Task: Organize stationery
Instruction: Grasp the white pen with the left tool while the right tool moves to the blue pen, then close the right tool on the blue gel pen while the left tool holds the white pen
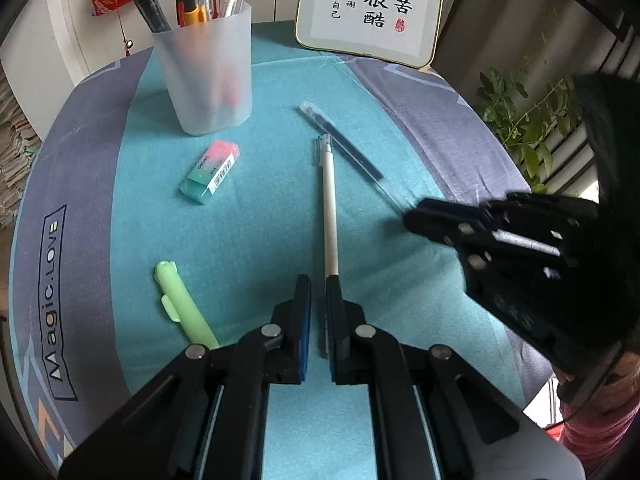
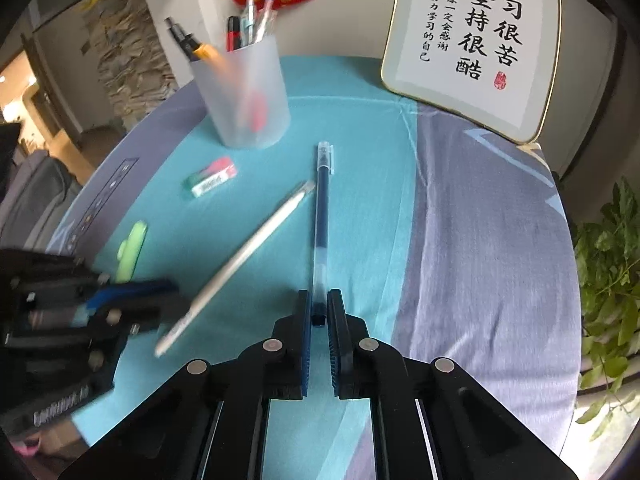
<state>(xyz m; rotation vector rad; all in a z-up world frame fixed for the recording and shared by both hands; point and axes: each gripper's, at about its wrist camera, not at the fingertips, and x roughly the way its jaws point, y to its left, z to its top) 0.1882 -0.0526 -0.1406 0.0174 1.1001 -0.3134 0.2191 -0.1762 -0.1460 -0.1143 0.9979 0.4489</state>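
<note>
Several pens already stand in the frosted pen cup (image 1: 208,76), so part of the tidying looks done. Four loose things remain on the teal cloth (image 1: 256,220) in front of the cup: a white pen (image 1: 329,208), a dark blue pen (image 1: 344,148), a pink and green eraser (image 1: 210,172) and a light green highlighter (image 1: 184,304). Judging by this, the task is somewhere in the middle, with all four loose items left to store.

The left gripper (image 1: 318,292) is closed on the near end of the white pen, whose barrel runs from between the pads away toward the cup, its far tip well short of it. The right gripper (image 2: 318,308) is likewise clamped on the near end of the dark blue pen (image 2: 322,216); the clear tail of the pen sits between the pads and the capped end points toward the cup. Both pens lie low along the cloth; whether either has lifted off it I cannot tell.

The eraser lies just in front of the cup, nearest to it of the loose things. The highlighter lies farthest from the cup, beside the left gripper on its outer side and not touched by it. A framed calligraphy board (image 2: 472,48) leans behind the cloth, off to the side of the cup. The next move looks like carrying both pens to the cup and dropping them in upright
</note>
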